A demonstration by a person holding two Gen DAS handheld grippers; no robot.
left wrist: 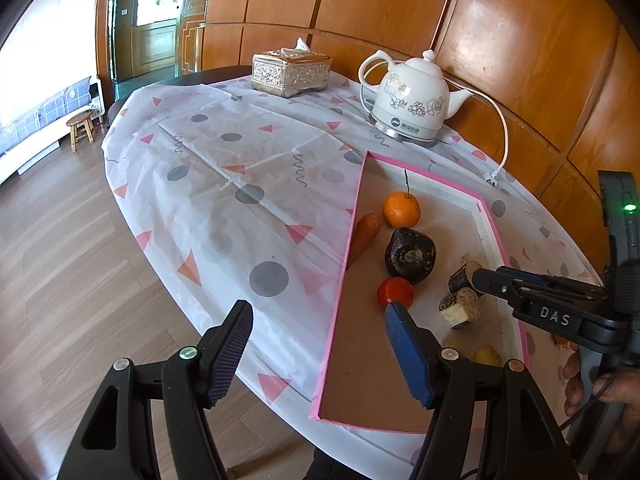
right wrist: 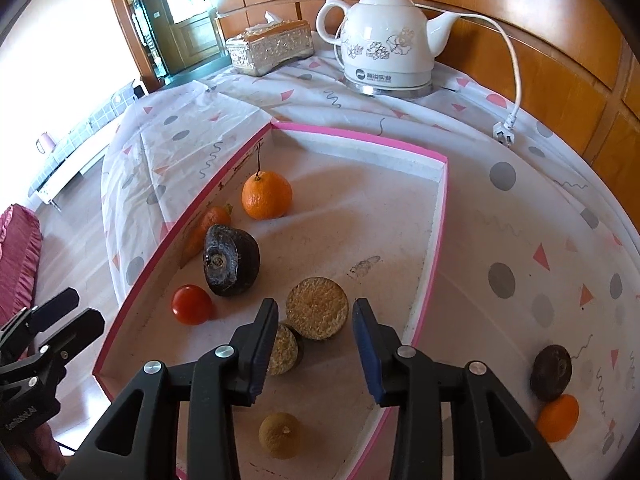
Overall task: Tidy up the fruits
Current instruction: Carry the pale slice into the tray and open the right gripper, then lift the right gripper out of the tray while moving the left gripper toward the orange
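Note:
A pink-rimmed tray (right wrist: 436, 248) (left wrist: 344, 264) holds an orange with a stem (right wrist: 266, 195) (left wrist: 401, 209), a carrot (right wrist: 208, 224) (left wrist: 363, 235), a dark round fruit (right wrist: 230, 260) (left wrist: 410, 254), a red tomato (right wrist: 191, 304) (left wrist: 395, 292), two cut brown pieces (right wrist: 317, 307) (left wrist: 460, 306) and a yellowish fruit (right wrist: 281, 435) (left wrist: 488, 356). Outside the tray lie another dark fruit (right wrist: 551, 372) and an orange (right wrist: 558, 418). My right gripper (right wrist: 316, 340) (left wrist: 480, 276) is open above the cut pieces. My left gripper (left wrist: 318, 354) (right wrist: 68, 312) is open and empty at the tray's left rim.
A white electric kettle (right wrist: 386, 36) (left wrist: 408, 100) with its cord and plug (right wrist: 504, 130) and a silver tissue box (right wrist: 270, 46) (left wrist: 290, 72) stand at the table's far side. A patterned cloth (left wrist: 224, 184) covers the round table. A wood-panelled wall is behind; the floor (left wrist: 60, 260) lies left.

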